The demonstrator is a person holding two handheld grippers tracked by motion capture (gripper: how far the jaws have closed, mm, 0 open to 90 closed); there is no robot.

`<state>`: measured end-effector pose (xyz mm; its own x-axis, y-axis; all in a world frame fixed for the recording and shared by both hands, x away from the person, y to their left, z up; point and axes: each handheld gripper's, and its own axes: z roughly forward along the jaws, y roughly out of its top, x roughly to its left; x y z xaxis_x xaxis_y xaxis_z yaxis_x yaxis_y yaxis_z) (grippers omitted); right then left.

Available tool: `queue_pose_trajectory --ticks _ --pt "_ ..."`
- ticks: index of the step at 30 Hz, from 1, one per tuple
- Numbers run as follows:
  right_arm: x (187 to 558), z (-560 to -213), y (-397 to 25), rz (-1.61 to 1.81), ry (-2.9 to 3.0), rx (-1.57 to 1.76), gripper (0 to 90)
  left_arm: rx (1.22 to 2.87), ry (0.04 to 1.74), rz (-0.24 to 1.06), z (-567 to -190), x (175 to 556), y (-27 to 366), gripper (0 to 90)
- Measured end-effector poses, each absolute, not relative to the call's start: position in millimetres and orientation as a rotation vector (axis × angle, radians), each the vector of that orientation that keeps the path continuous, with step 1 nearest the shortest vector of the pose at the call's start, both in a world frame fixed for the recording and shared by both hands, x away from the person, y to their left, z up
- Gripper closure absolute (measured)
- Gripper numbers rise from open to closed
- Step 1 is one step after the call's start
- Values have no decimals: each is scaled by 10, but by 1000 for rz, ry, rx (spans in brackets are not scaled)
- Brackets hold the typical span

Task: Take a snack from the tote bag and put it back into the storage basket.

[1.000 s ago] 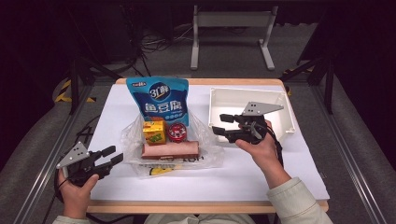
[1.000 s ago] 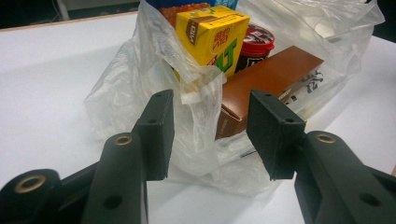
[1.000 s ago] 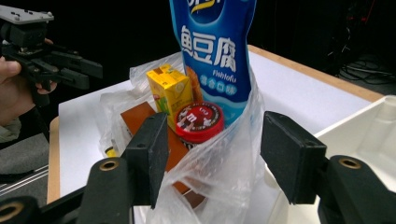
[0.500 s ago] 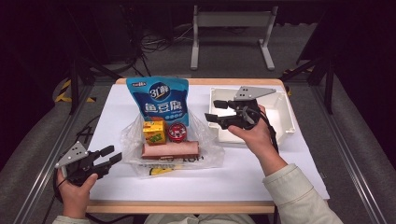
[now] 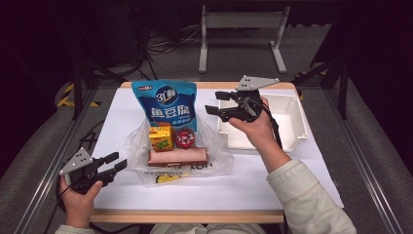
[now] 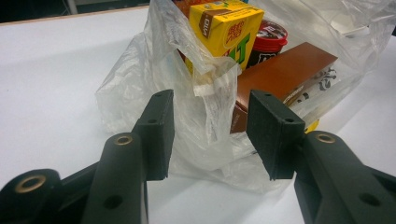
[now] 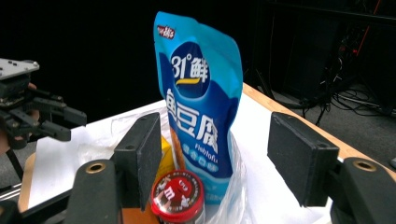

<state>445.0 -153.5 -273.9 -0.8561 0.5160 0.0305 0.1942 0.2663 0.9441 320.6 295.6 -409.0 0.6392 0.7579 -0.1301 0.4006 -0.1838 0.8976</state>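
Since a moment ago the right gripper (image 5: 217, 103) has lifted away from the white tray (image 5: 298, 127) toward the blue pouch (image 5: 167, 105), jaws apart and empty. In the high view the left gripper (image 5: 115, 163) rests open beside the plastic bag (image 5: 215, 155). The left gripper view shows the bag between its spread jaws, with the yellow carton (image 6: 227, 30) inside. In the right gripper view the pouch stands between open jaws, behind a red-lidded jar (image 7: 178, 196).

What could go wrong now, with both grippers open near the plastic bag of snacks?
The right gripper aims at the tall blue pouch, which stands upright and might tip if pushed. The left gripper faces loose plastic bag film; closing there may drag the bag and shift the yellow carton.
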Motion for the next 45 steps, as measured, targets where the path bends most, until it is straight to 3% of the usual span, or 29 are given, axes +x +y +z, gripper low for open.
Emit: queue_pose_trajectory --ticks 28,45 --pt "4898 -2518 -1070 1594 2319 575 344 1822 939 423 -4120 3171 2976 520" --pt "5143 -2680 -787 1590 2381 567 337 1813 952 424 -4138 3147 3008 518"
